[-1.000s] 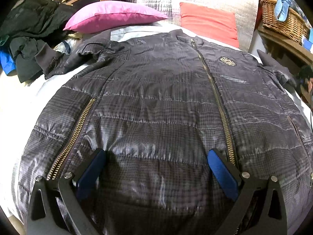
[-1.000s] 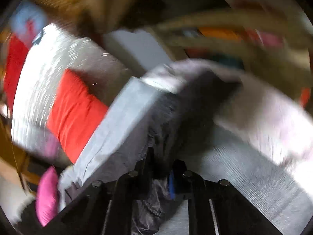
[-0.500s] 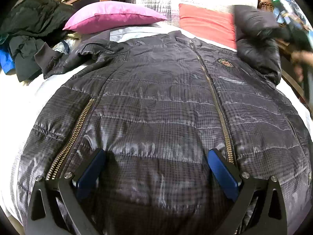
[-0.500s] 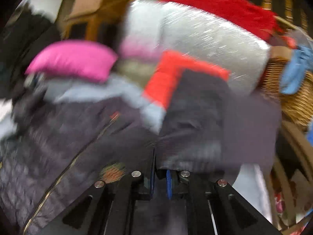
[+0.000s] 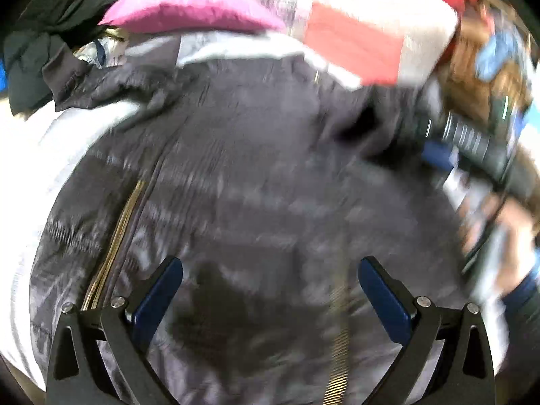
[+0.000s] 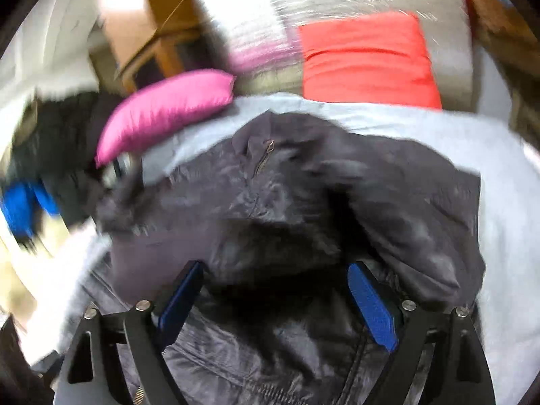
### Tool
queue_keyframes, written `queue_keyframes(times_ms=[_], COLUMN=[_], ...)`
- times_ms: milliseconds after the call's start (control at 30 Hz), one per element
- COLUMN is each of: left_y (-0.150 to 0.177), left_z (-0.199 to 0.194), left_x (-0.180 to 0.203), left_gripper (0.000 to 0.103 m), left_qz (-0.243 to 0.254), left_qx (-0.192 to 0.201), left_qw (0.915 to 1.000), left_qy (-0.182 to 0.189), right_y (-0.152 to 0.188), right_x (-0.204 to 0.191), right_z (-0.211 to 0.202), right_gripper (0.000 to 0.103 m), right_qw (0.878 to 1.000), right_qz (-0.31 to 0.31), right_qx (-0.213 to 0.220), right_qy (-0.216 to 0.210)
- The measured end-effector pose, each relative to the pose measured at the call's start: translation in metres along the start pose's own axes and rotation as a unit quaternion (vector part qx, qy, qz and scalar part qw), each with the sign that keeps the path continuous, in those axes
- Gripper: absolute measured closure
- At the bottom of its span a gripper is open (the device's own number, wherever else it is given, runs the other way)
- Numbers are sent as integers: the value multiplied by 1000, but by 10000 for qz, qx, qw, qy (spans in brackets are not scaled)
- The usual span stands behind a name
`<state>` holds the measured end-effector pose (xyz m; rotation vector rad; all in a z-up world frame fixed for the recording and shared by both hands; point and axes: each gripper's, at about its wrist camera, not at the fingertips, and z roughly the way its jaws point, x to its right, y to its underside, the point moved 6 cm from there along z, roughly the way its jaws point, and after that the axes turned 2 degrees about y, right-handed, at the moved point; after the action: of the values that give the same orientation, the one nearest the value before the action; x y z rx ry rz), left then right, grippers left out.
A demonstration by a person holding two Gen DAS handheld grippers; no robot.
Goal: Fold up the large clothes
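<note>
A dark quilted jacket [image 5: 256, 182] with gold zips lies front up on a white bed [image 5: 67, 141]. My left gripper [image 5: 270, 290] is open and empty just above its lower part. In the right wrist view the jacket [image 6: 303, 202] has its right sleeve [image 6: 415, 199] folded over the chest. My right gripper [image 6: 276, 297] is open and empty above that folded sleeve. It also shows blurred in the left wrist view [image 5: 465, 141] at the jacket's right shoulder. Both views are motion blurred.
A pink pillow [image 5: 189, 10] and a red pillow [image 5: 357, 50] lie at the head of the bed. A heap of dark clothes [image 5: 37, 50] sits at the far left. A wicker basket [image 5: 486, 77] stands at the right.
My right gripper carried the right sleeve across onto the jacket's chest, then opened and let it go. My left gripper stayed open and shifted a little.
</note>
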<state>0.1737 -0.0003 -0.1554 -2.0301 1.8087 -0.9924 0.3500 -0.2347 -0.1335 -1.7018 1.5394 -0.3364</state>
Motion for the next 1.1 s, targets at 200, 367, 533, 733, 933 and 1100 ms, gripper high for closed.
queue_keyframes(times_ms=[200, 367, 533, 733, 933, 1100], left_y=[-60, -65, -48, -57, -51, -67], left_z=[18, 64, 99, 112, 129, 120], left_x=[34, 41, 42, 55, 45, 49], left_gripper=[0, 0, 0, 1, 61, 91], left_qz=[-530, -1913, -3400, -3625, -3375, -2562], left_qx=[-198, -777, -1243, -1177, -1358, -1205], left_qw=[9942, 9650, 9102, 8995, 9135, 9477], left_qy=[909, 1617, 2013, 2137, 1823, 1475], right_y=[0, 9, 24, 41, 67, 67], right_x=[13, 26, 43, 57, 75, 73], right_z=[-3, -45, -85, -107, -107, -109], right_gripper=[13, 13, 12, 12, 12, 12], right_qw=[9994, 9935, 9832, 9721, 9580, 9603], right_qz=[297, 906, 1453, 1847, 2380, 2262], right_qx=[48, 414, 788, 1087, 1170, 1224], right_qy=[-145, -555, -779, -950, -1089, -1080])
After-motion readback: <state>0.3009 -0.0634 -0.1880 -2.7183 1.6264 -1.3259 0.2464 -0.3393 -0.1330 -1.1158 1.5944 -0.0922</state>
